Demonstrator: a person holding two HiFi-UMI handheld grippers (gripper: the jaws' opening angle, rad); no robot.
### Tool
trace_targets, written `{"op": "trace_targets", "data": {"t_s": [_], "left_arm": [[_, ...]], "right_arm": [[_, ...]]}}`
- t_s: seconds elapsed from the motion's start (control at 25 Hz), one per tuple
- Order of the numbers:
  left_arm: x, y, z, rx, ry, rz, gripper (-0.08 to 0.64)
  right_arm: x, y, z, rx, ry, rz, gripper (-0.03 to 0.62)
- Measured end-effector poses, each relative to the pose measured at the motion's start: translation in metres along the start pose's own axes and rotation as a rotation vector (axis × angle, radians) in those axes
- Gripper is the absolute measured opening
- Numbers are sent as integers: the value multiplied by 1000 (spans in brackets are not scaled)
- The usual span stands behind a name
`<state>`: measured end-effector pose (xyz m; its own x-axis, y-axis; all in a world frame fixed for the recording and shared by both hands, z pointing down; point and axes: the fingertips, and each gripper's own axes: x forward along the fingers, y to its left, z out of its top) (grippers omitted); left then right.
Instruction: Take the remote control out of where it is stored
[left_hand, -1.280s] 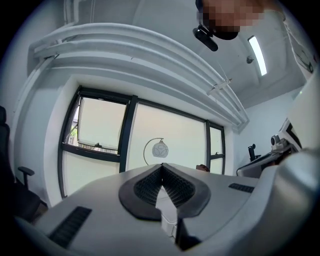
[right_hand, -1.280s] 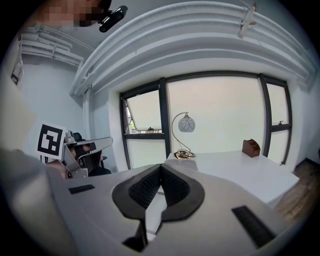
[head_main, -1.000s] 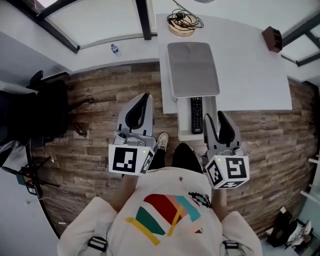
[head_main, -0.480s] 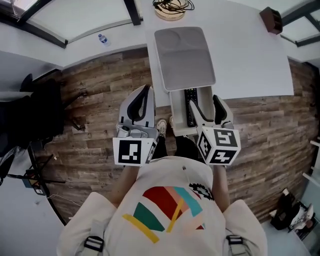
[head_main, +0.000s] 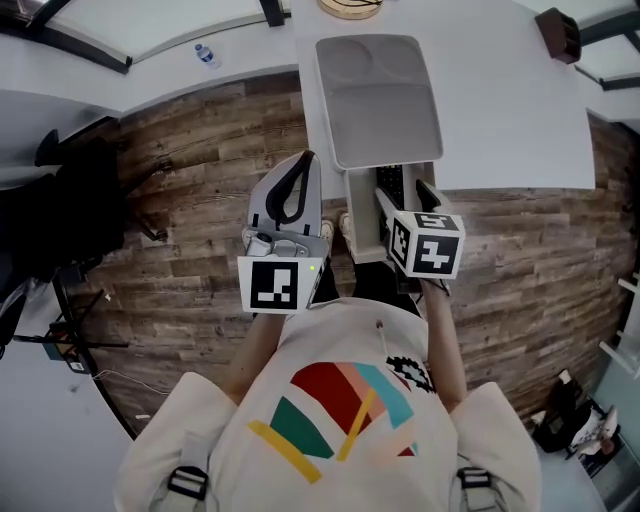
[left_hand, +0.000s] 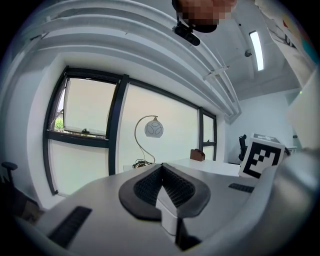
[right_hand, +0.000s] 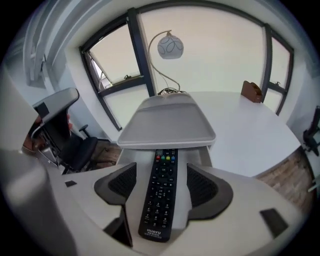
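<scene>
At the near edge of the white table (head_main: 520, 120) sits a white storage unit with a grey tray-like top (head_main: 380, 100), and its drawer (head_main: 362, 215) stands pulled out toward the person. Inside that drawer lies the black remote control (right_hand: 160, 197), lengthwise, its coloured buttons at the far end under the lip of the grey top. The right gripper (right_hand: 162, 186) reaches into the drawer with its jaws spread wide, one on each side of the remote. The ribbed pads (right_hand: 122, 182) stand clear of the remote's edges, a gap showing on both sides, so nothing is gripped. In the head view the right gripper's marker cube hides most of the remote. The left gripper (head_main: 303, 162) hangs beside the drawer, over the wooden floor (head_main: 200, 200), jaws pressed together with nothing between them. Beyond the table, a globe lamp (right_hand: 170, 46) stands before the windows.
</scene>
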<state>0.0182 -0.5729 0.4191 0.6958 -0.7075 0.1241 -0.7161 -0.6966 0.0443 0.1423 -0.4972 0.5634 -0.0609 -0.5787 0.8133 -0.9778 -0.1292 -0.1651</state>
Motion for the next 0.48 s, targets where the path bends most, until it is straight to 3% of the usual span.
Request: {"op": "trace_targets", "data": {"t_s": [0.28,0.48], "left_arm": [[-1,17,-10,-21,24,44,6],[5,20,-15,-29,35,42,6]], "right_arm": [[41,-6,-18,2,133,-46,314],[47,-11,-25,-14,164,-89,314]]}}
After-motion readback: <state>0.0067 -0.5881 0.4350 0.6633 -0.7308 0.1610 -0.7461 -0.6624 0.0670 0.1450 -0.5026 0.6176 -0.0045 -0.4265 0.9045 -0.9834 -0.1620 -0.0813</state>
